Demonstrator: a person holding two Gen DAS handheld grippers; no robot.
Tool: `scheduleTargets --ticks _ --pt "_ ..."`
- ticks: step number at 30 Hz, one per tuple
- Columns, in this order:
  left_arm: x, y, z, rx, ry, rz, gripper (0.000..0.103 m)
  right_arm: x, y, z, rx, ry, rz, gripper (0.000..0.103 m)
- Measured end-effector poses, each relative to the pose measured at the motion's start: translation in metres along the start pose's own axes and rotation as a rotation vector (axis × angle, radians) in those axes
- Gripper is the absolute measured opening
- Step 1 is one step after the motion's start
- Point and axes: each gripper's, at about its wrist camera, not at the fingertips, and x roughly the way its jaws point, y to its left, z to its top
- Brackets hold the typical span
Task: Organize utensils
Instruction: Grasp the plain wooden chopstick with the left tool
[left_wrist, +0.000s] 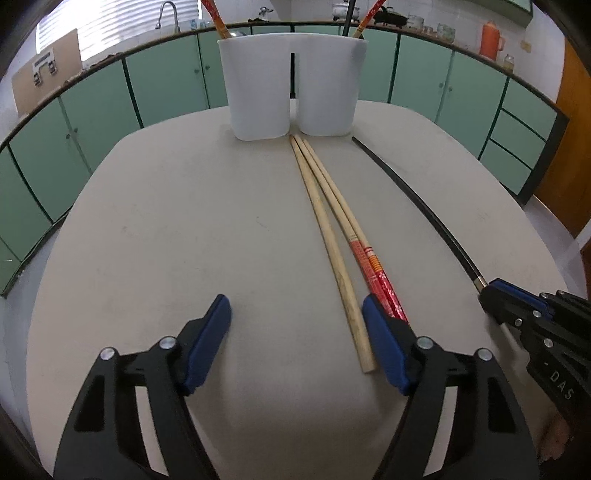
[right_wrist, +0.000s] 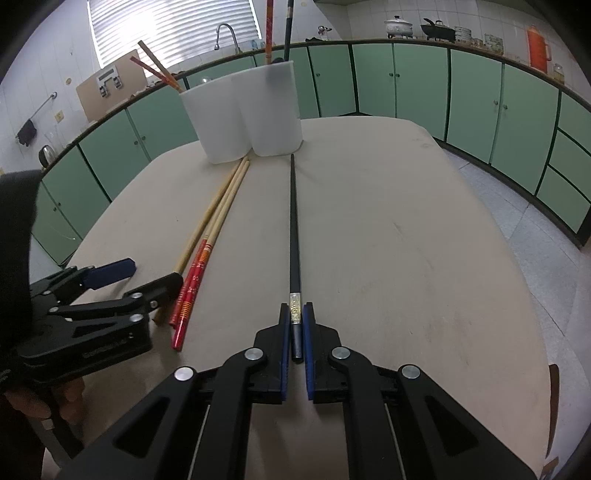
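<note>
Before the white holder, on the beige table, findings as follows.

Holder: a white two-compartment utensil holder (left_wrist: 291, 85) stands upright at the far end of the table (left_wrist: 184, 221). Red-ended chopsticks and one black stick rise from its compartments.

Plain chopstick: a bare wooden chopstick (left_wrist: 332, 251) lies flat on the table, its tip just short of the holder's base, its butt pointing away from the holder.

Red-handled pair: two red-handled chopsticks (left_wrist: 373, 266) lie side by side just beside the plain one, tips also near the holder's base, all three fanning slightly apart with distance from the holder.

Black chopstick: a black chopstick (right_wrist: 293, 229) lies apart from the wooden group, tip close to the holder's base, its decorated metal band at the end away from the holder.

Left gripper: left gripper (left_wrist: 295, 332) hovers over the butt ends of the wooden group, jaws apart. The plain chopstick's butt lies in the gap, close to one blue pad; the red handles pass behind that same finger. No pad is seen pressing on any stick.

Right gripper: right gripper (right_wrist: 295, 332) has its jaws drawn in on the black chopstick's banded end, blue pads on either side of it.

Person: a hand is partly visible behind the left gripper in the right wrist view.
</note>
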Motion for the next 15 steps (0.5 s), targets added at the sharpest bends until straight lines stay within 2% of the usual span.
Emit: scheduleTargets --ticks 4,9,12,15 --pt "-0.005 0.009 -0.002 -0.029 -0.008 -0.022 0.05 0.0 0.0 0.0 0.0 0.0 0.002 0.007" --pt "-0.009 0.024 -0.006 -0.051 -0.009 -0.007 0.01 0.0 0.0 0.0 -0.003 0.0 0.001 0.007" --pt "-0.011 0.036 -0.007 -0.078 -0.005 0.0 0.009 0.0 -0.002 0.0 -0.005 0.001 0.0 0.007" --pt "-0.015 0.044 -0.011 -0.083 -0.003 0.041 0.008 0.0 -0.001 0.0 -0.005 0.001 -0.001 0.007"
